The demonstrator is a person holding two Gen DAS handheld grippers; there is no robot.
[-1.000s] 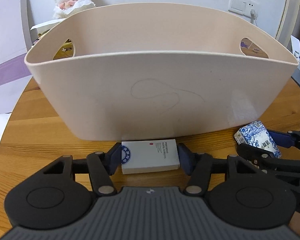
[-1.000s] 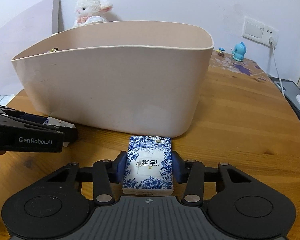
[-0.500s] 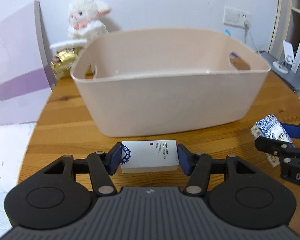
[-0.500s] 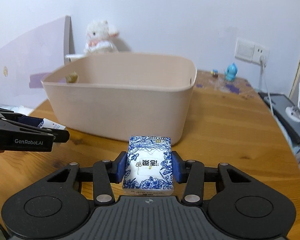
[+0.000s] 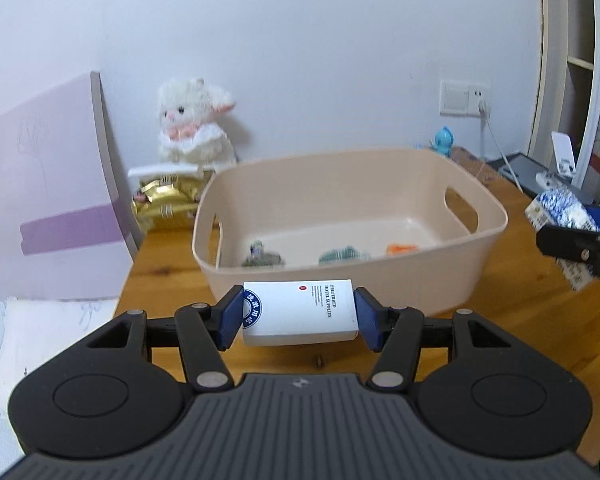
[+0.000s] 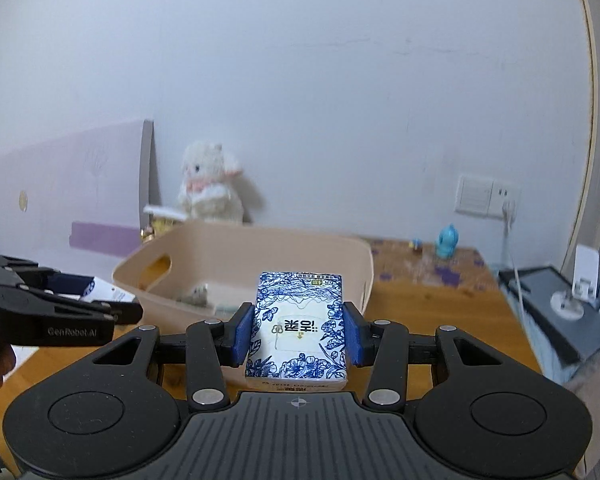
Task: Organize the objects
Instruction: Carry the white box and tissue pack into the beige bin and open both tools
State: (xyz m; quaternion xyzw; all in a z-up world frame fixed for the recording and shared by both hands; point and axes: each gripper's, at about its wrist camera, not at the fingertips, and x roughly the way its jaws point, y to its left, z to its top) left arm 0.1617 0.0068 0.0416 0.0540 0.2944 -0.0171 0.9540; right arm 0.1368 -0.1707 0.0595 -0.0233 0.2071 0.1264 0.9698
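A flat white cardboard box (image 5: 300,312) with a blue round seal and small printed lettering sits clamped by its short ends between the blue pads of the left gripper (image 5: 298,318), jaws about half closed on it. It hangs clear of the wooden table (image 5: 512,284), just short of the near wall of a smooth beige plastic tub (image 5: 348,276) with cut-out handles. Inside the tub, beyond the claw, lie a few small blurred items.

The right gripper (image 6: 298,338) pinches a soft tissue pack (image 6: 298,328) in glossy blue-and-white floral wrap, pads pressing its long sides, also held off the table, with the tub ahead of it and slightly left. Both claws tilt downward toward the tub.

Behind the tub, a fluffy white plush lamb (image 5: 192,124) leans at the wall above a crinkled gold foil bag (image 5: 166,204).
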